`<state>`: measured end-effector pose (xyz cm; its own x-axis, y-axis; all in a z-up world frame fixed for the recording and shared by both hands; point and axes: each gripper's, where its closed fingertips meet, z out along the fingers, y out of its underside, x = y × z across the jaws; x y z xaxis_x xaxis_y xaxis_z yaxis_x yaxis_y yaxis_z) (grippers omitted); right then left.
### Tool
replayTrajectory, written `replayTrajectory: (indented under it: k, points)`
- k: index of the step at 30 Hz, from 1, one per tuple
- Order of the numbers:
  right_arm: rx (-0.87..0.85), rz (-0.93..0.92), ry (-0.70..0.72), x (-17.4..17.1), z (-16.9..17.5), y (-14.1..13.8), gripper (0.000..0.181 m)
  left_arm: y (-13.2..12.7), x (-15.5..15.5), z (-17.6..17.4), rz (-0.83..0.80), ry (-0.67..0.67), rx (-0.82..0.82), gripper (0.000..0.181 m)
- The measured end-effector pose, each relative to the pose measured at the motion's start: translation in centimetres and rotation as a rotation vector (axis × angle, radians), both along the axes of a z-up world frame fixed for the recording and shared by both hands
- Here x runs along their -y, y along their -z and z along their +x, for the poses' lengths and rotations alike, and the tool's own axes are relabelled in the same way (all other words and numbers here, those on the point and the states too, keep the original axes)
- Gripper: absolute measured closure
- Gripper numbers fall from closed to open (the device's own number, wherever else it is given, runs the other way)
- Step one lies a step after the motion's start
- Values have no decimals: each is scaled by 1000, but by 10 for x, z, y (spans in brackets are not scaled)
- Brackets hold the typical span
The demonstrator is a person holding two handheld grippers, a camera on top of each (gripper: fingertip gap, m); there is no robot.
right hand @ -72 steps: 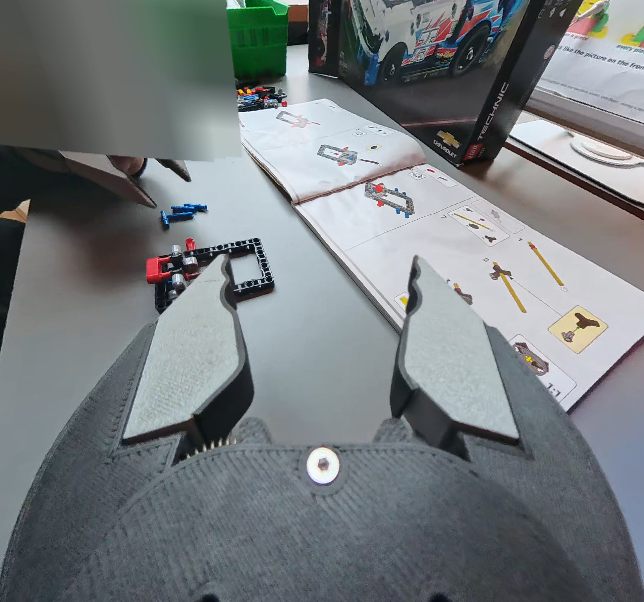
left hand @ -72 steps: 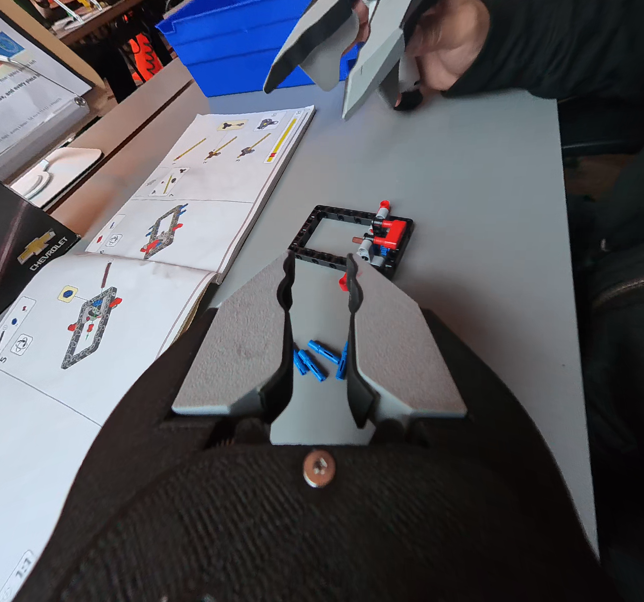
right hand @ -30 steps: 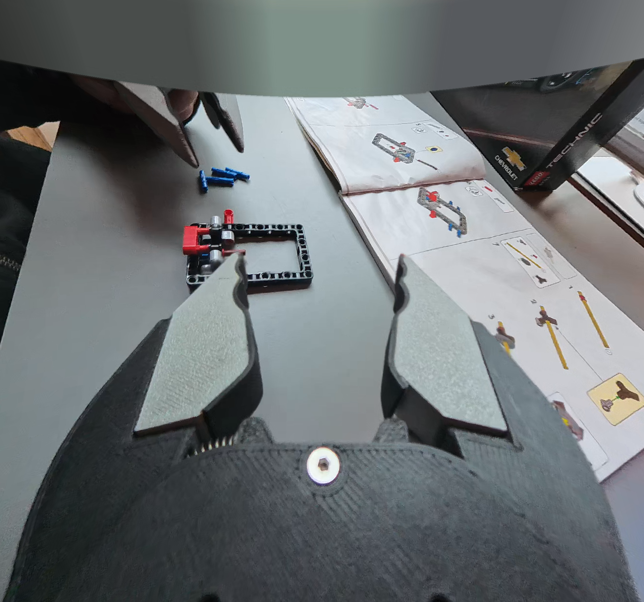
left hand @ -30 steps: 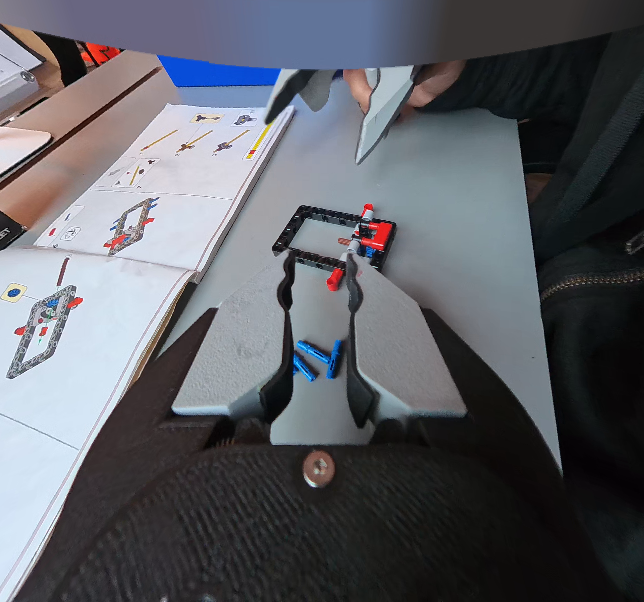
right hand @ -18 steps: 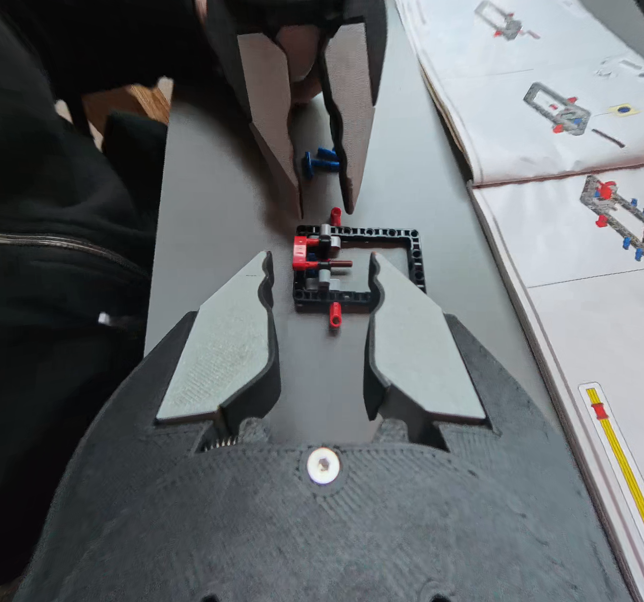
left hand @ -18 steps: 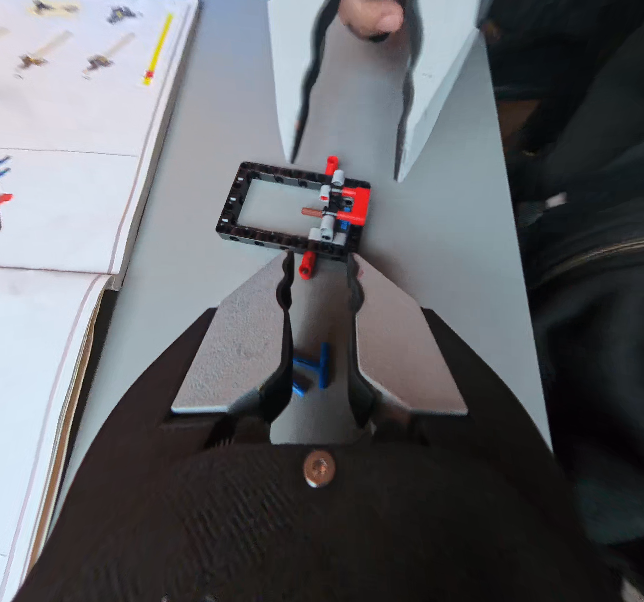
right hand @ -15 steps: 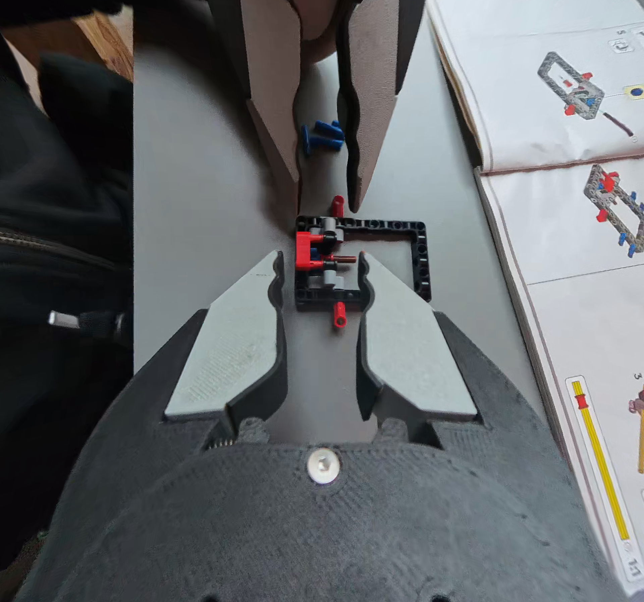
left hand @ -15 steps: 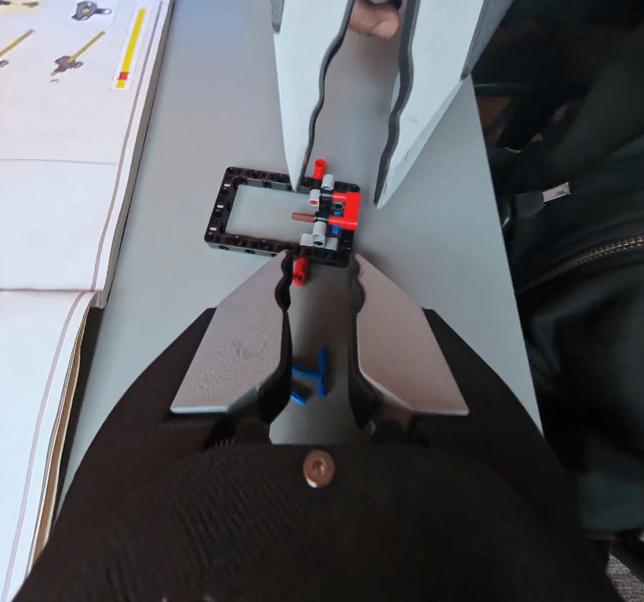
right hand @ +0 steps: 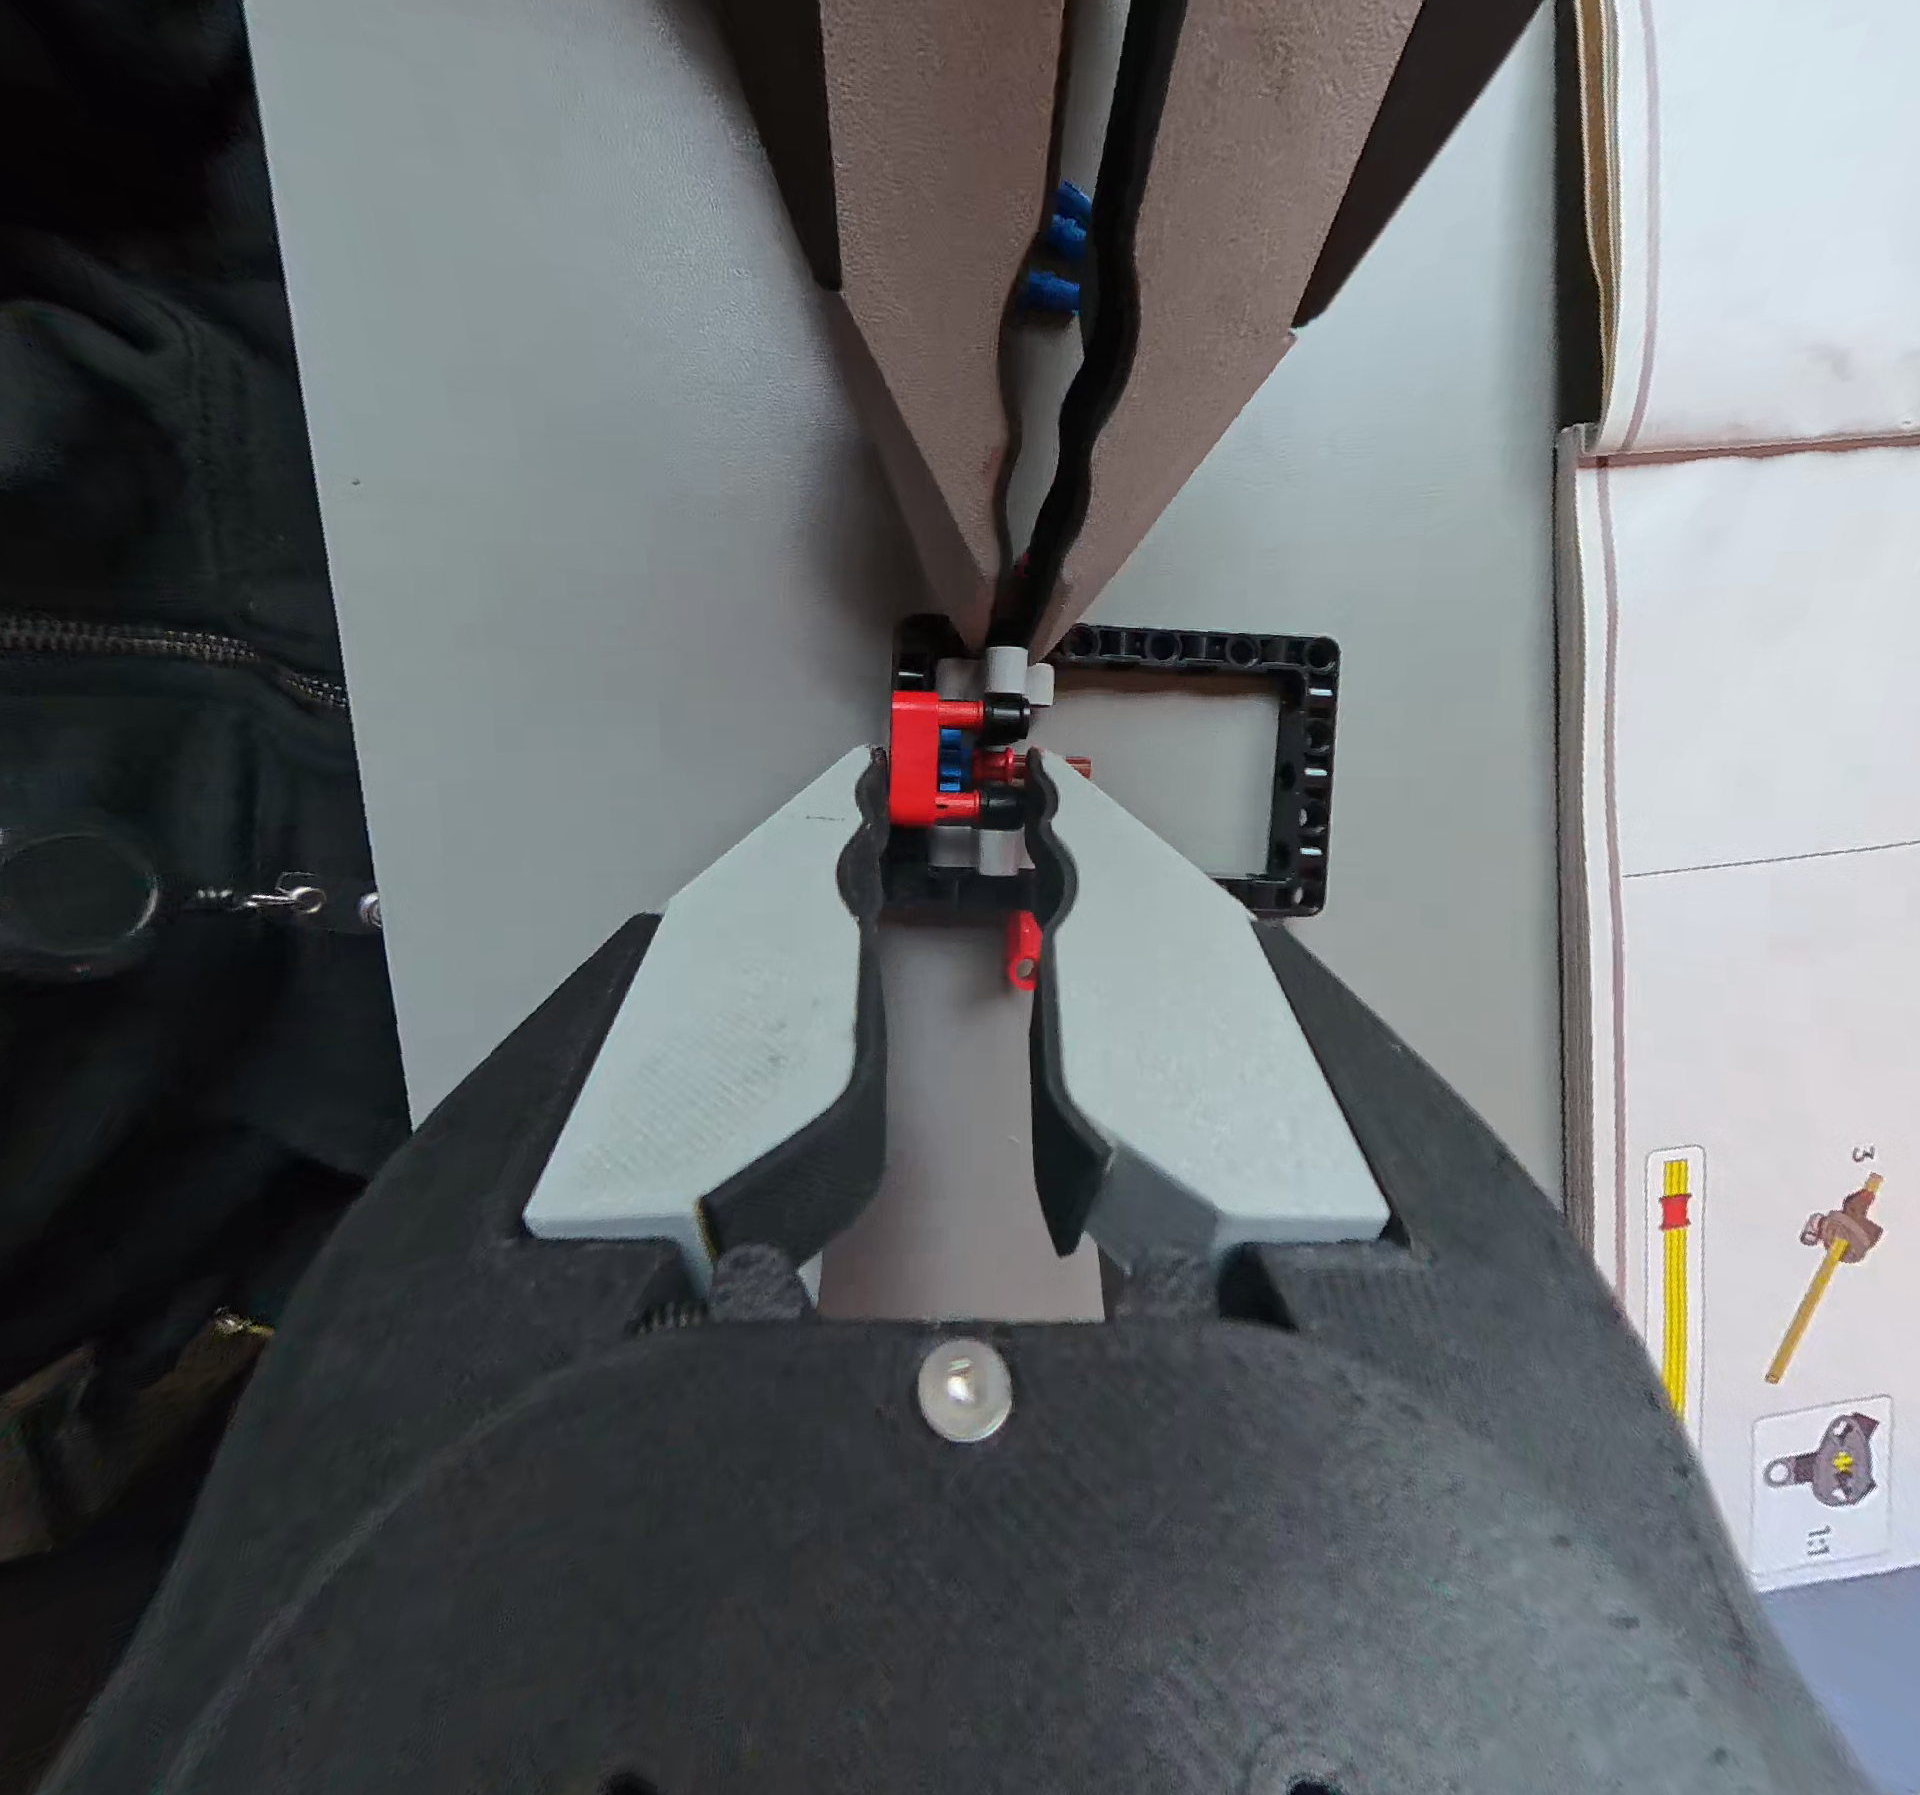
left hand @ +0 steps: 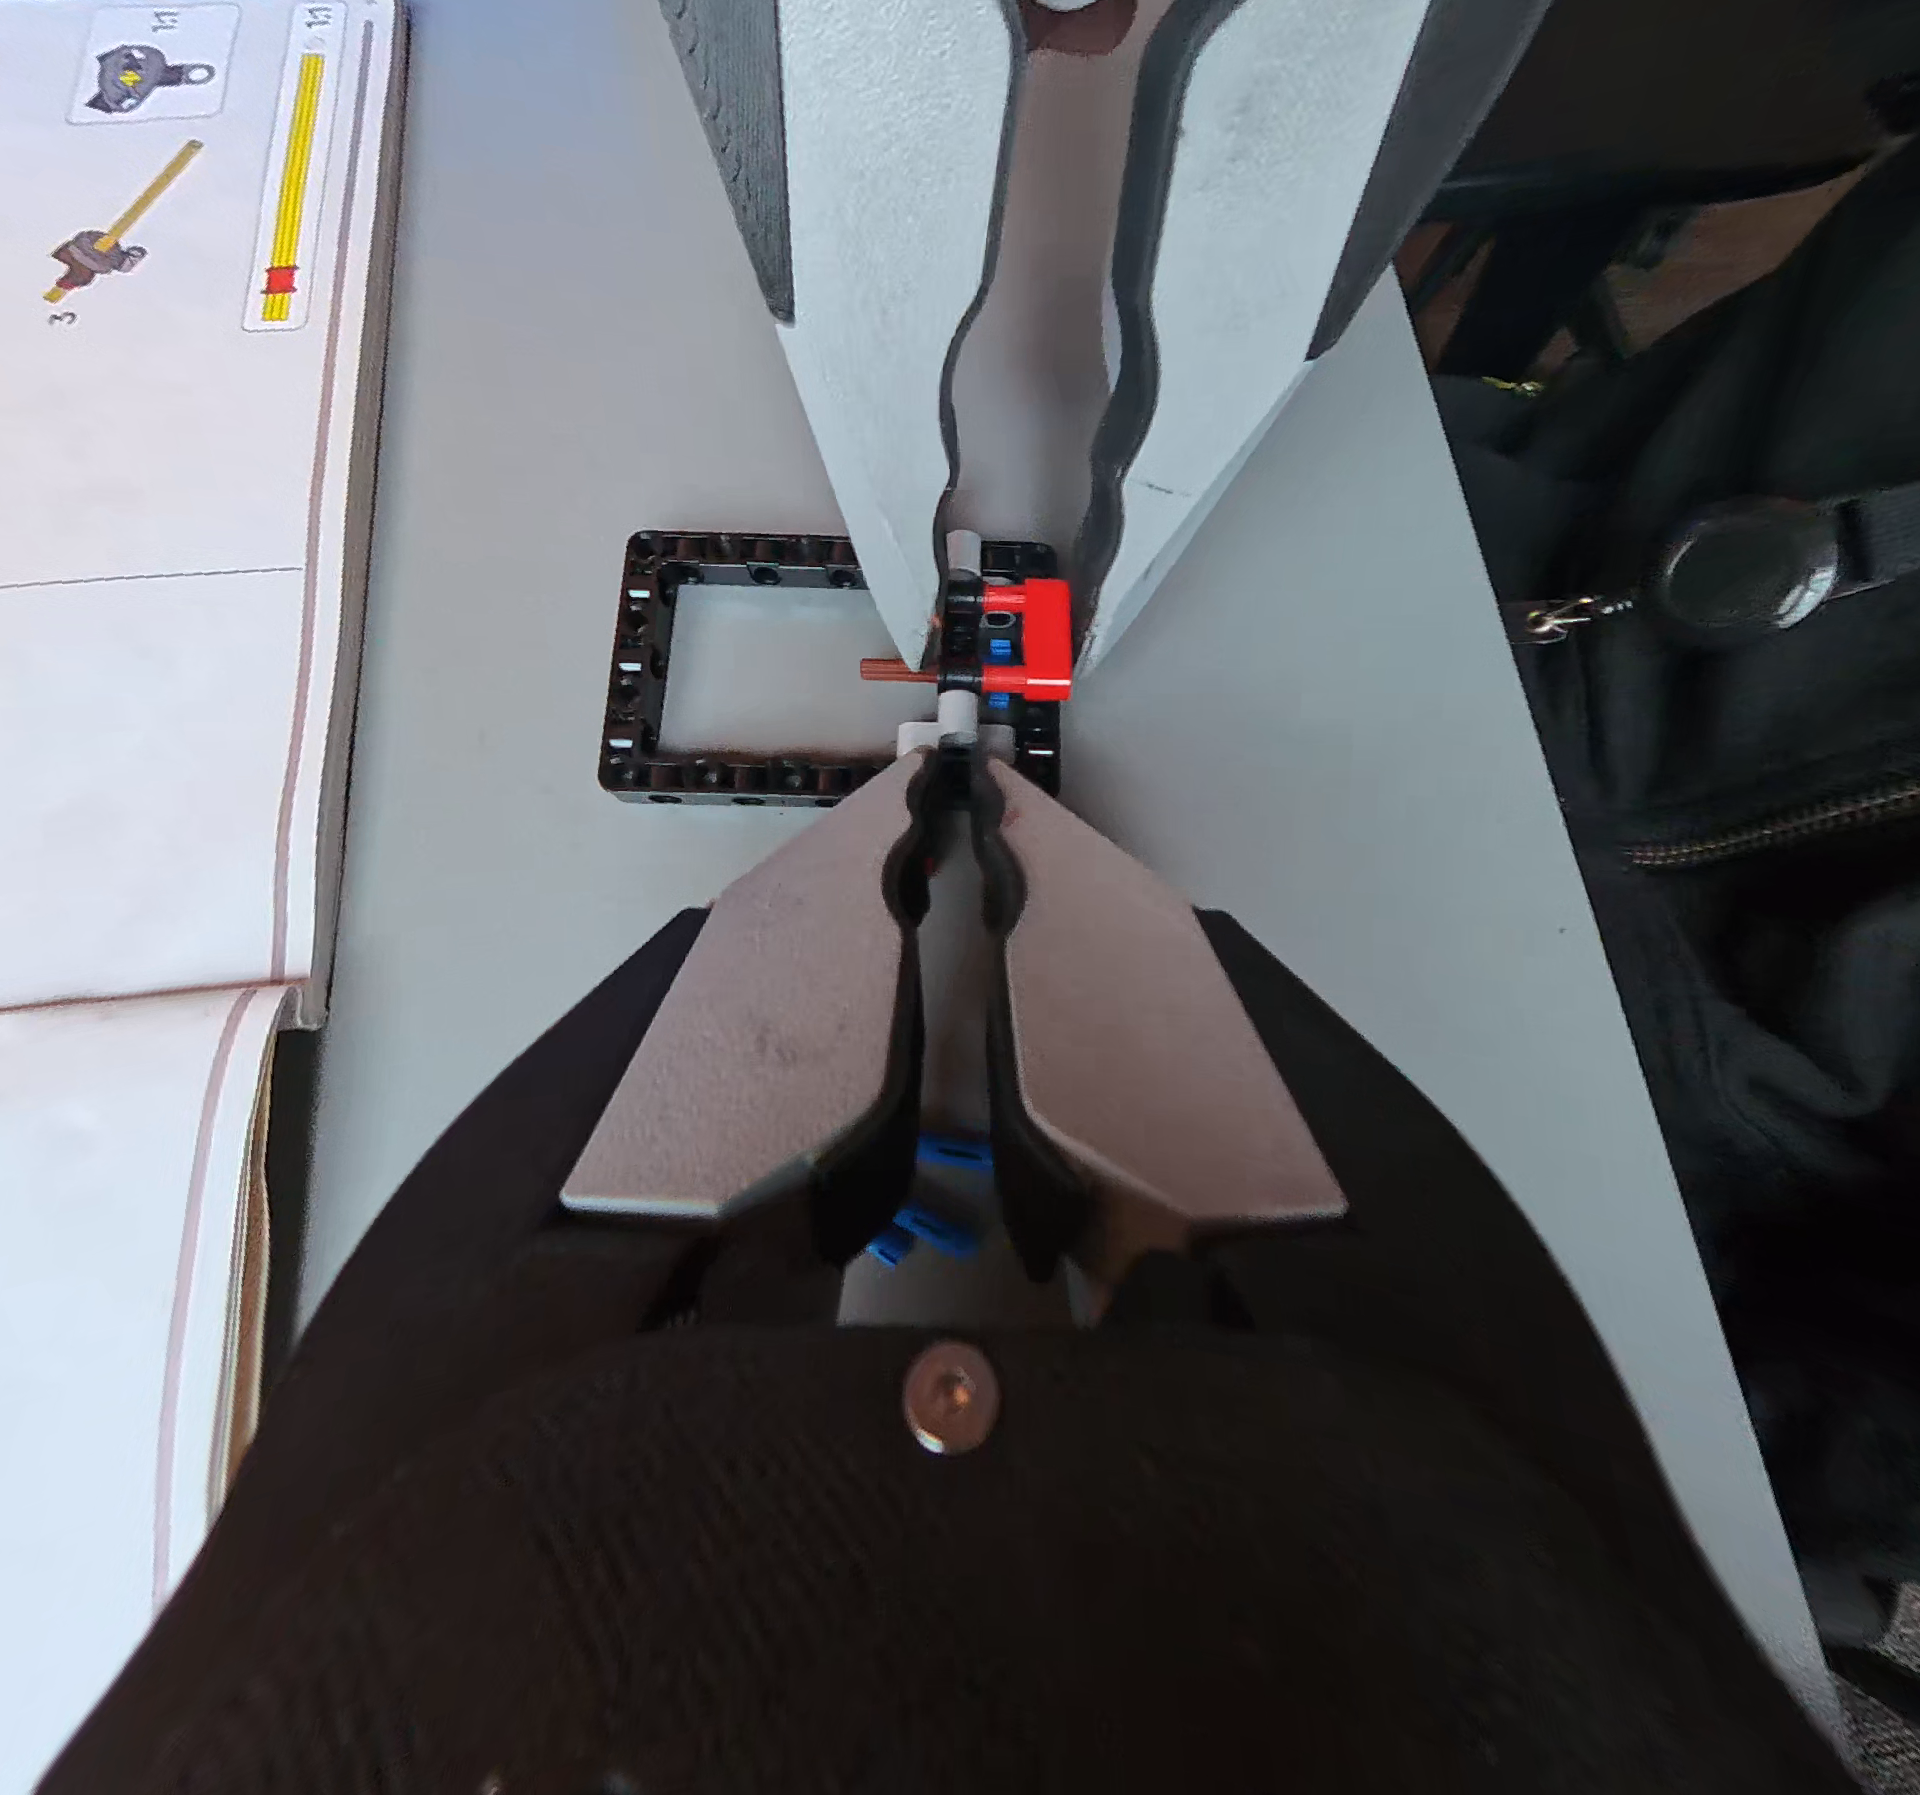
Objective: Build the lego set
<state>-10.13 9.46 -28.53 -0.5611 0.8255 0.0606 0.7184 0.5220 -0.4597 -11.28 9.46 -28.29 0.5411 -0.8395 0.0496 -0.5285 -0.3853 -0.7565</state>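
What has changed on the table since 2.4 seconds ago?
Both tools came down to the black frame. The left tool narrowed and now pinches the red pin on the frame's side. The right tool, wide open before, narrowed around the red end. Frame, blue pins and booklet stayed put.

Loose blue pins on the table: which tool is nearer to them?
Left. The blue pins lie below the left tool, between its finger bases; the right tool sits across the black frame from them.
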Motion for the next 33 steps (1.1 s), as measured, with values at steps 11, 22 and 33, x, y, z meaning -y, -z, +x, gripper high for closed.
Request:
replayTrajectory:
  k: [11,22,33]
  points:
    - [37,-94,-15,-2,0,1,158,0,-5,1,19,16,-14,181]
    - [-14,-58,-76,-5,-1,1,158,-1,-5,5,-44,6,45,172]
    - [-58,-81,-44,-8,-2,0,153,0,-10,7,-11,-8,7,176]
